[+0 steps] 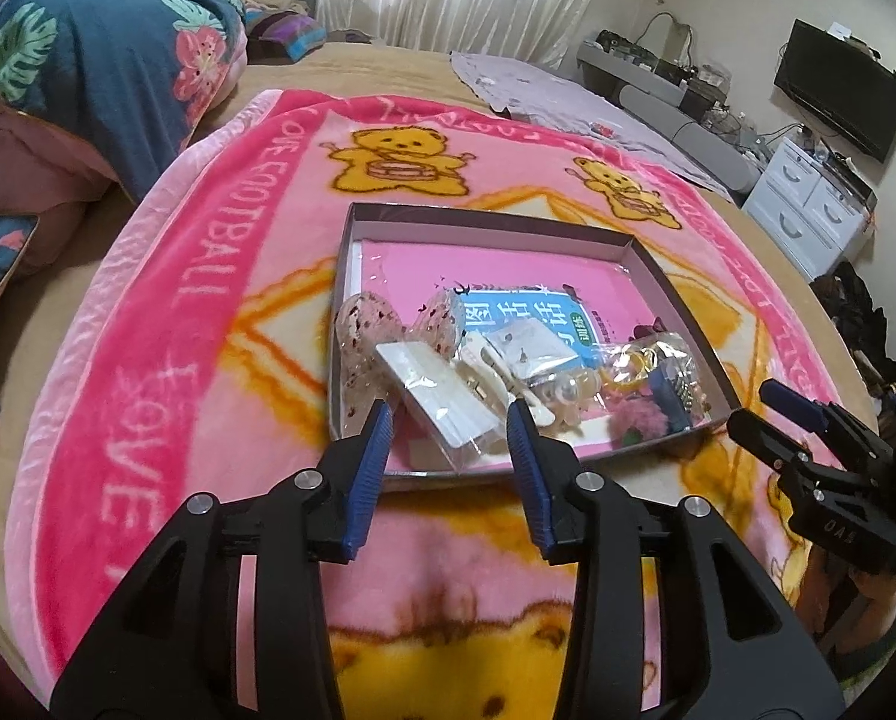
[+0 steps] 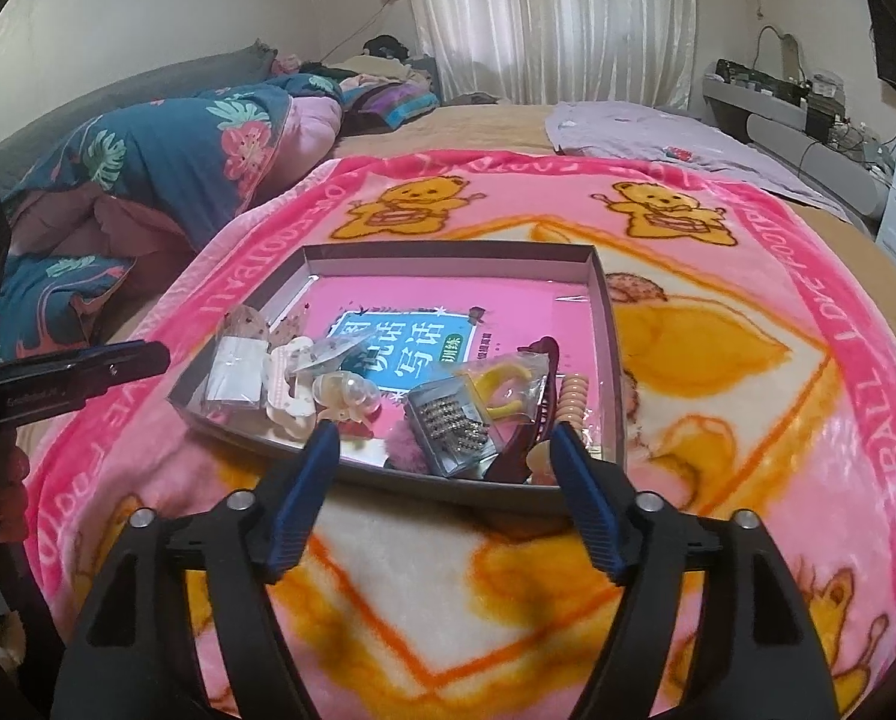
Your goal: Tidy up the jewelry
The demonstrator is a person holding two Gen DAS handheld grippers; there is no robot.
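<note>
A shallow grey box (image 1: 351, 276) (image 2: 605, 324) lies on a pink bear blanket and holds a pink-and-blue booklet (image 1: 508, 276) (image 2: 405, 354). Along its near side lie jewelry items: a white packet in clear plastic (image 1: 448, 405) (image 2: 234, 369), speckled clips (image 1: 360, 330), white clips (image 2: 291, 396), a rhinestone piece (image 2: 454, 435), a dark red hair claw (image 2: 538, 402) and yellow pieces (image 2: 505, 390). My left gripper (image 1: 451, 420) is open, its tips either side of the white packet. My right gripper (image 2: 441, 444) is open, just over the box's near edge by the rhinestone piece.
The blanket (image 1: 165, 324) covers a bed. A folded floral quilt (image 1: 87, 78) lies far left, a lilac cloth (image 1: 568, 96) far right. White drawers (image 1: 808, 204) and a TV (image 1: 838, 96) stand past the bed's right side. The right gripper also shows in the left wrist view (image 1: 808, 438).
</note>
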